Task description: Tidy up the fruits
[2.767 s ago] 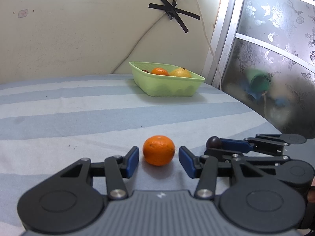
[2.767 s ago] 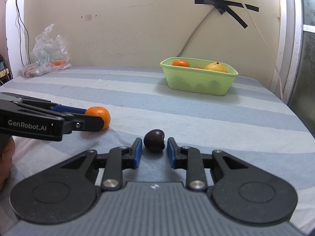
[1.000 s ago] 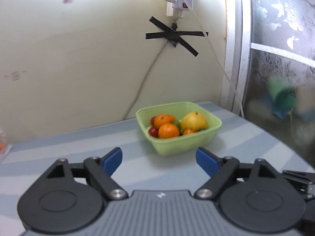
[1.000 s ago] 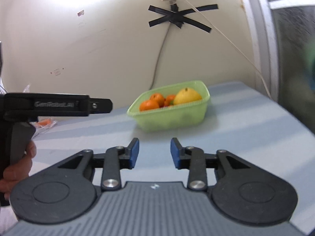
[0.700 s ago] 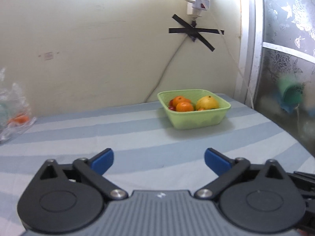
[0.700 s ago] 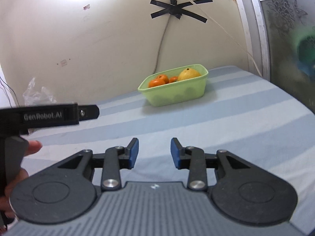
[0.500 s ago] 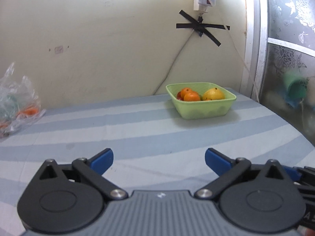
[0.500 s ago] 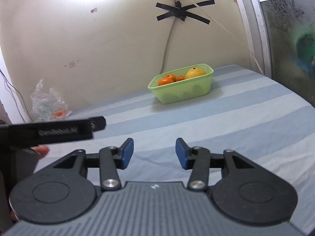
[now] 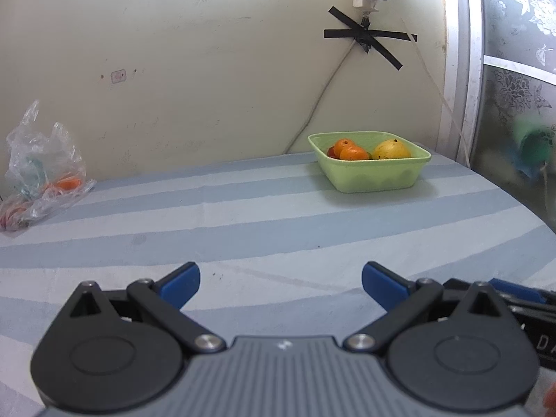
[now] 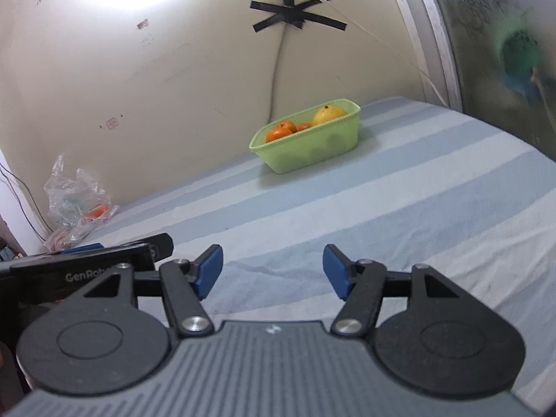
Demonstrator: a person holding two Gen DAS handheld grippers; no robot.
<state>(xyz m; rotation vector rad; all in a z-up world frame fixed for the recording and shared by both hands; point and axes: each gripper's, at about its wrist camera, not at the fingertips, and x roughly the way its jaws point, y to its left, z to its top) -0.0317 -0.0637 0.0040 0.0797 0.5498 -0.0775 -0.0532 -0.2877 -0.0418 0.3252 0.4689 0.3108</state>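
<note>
Against the far wall, on the blue-striped cloth surface [image 9: 278, 215], the pale green plastic tub [image 9: 371, 177] holds oranges and a yellow fruit, while the left gripper [image 9: 279, 279] and right gripper [image 10: 272, 271] hang well apart from it — fingers spread, holding nothing. One risk is declaring the job finished too early, since something orange sits blurred inside the crumpled clear plastic bag [image 9: 41, 173] — fruit or not, it cannot be told.

- The left claw [image 9: 280, 283] is hovering with its blue-padded jaws spread wide, gripping nothing.
- The right claw [image 10: 272, 271] is gaping too, tilted, just right of the left claw and empty.
</note>
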